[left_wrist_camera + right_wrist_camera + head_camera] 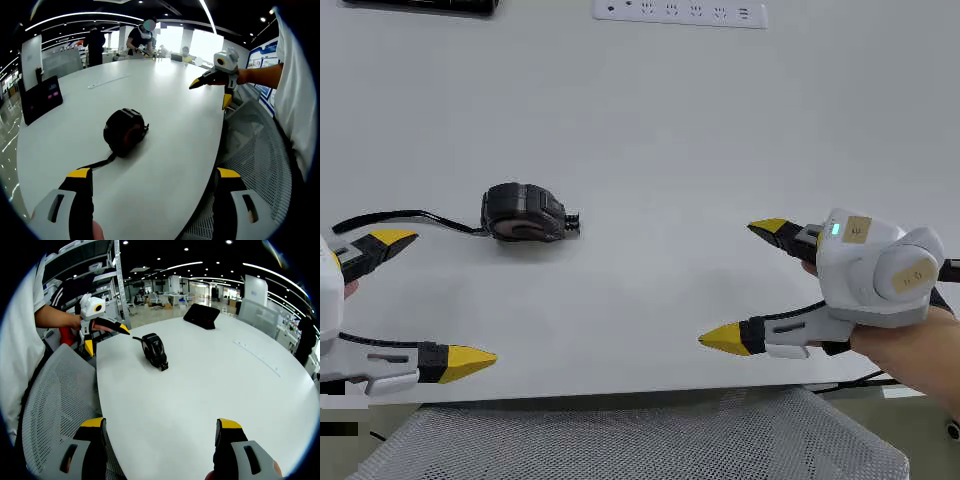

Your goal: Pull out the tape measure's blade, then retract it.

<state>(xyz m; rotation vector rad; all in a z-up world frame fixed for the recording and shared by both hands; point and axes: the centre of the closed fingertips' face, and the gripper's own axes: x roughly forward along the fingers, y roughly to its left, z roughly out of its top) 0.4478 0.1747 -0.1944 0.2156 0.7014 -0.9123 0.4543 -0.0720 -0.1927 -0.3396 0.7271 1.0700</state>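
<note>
On the white table (pixel 670 120), the tape measure (pixel 525 213) rests with its long axis across the head view, blade mouth toward the right hand-held gripper (pixel 730 283) and strap (pixel 400 217) trailing toward the nearer left hand-held gripper (pixel 445 297). Both stand wide open, holding nothing, apart from it. Head view adds a power strip (pixel 680 12) at the far edge; the left gripper view adds people (pixel 141 37) beyond the table.

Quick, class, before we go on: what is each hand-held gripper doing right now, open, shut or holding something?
The left hand-held gripper is open and holds nothing.
The right hand-held gripper is open and holds nothing.
</note>
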